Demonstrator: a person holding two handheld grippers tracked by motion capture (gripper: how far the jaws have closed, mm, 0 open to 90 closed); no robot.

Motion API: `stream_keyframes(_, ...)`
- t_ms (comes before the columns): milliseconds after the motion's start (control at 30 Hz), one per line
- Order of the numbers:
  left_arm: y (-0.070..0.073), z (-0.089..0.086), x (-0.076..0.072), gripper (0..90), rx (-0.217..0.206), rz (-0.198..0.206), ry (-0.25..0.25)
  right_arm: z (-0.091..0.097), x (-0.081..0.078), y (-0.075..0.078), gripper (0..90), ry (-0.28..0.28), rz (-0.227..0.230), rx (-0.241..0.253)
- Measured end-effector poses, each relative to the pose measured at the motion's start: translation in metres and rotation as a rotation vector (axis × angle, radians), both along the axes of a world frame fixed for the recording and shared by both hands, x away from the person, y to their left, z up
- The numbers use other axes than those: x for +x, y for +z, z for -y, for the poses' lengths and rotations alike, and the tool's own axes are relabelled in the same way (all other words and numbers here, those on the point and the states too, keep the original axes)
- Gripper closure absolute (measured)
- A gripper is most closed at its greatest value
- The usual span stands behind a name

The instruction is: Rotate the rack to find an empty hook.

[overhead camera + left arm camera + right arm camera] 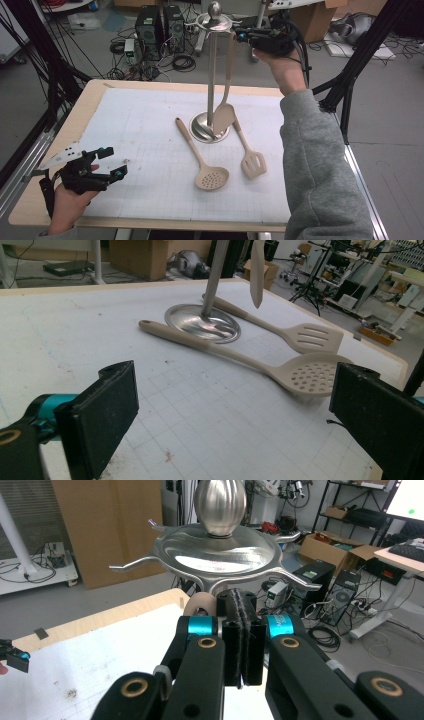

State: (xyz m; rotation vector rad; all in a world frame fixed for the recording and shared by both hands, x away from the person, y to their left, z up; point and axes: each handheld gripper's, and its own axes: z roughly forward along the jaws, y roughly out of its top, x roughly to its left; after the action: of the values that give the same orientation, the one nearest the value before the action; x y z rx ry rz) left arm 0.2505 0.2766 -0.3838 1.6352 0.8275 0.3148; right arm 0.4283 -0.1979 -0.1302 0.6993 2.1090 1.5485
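Right gripper (pixel 239 35) held high at the top of the metal utensil stand (pixel 214 65), jaws pressed together; in the right gripper view (pixel 242 630) the pads meet flat with nothing visible between them, and the beige handle end of the hanging spatula (pixel 225 107) sits just beside them, under the stand's hooked top disc. The spatula hangs down along the pole, blade low over the round base. Cannot tell whether the jaws touch the handle. Left gripper (pixel 107 162) rests near the left front corner of the surface (pixel 140 130), jaws spread wide, nothing between them. On the white mat lie a skimmer spoon (pixel 205 162) and a slotted turner (pixel 249 152), both just beside the stand's base, handles pointing toward it.
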Motion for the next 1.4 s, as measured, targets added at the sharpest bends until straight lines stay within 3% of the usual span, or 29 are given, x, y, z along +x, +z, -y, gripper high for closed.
stream_keyframes(767, -0.001, 0.002, 0.001, 6.1, -0.001, -0.005, -0.005, -0.002, -0.007, 0.001, 89.9, 0.001, 0.007, -0.019)
stream_keyframes(1167, -0.001, 0.001, 0.001, 6.1, -0.003, -0.006, -0.004, 0.001, -0.004, 0.001, 89.8, 0.011, 0.018, -0.007)
stream_keyframes(1400, 0.001, -0.003, 0.000, 6.1, -0.012, 0.002, 0.005, 0.009, 0.008, 0.000, 89.8, 0.002, 0.004, 0.019)
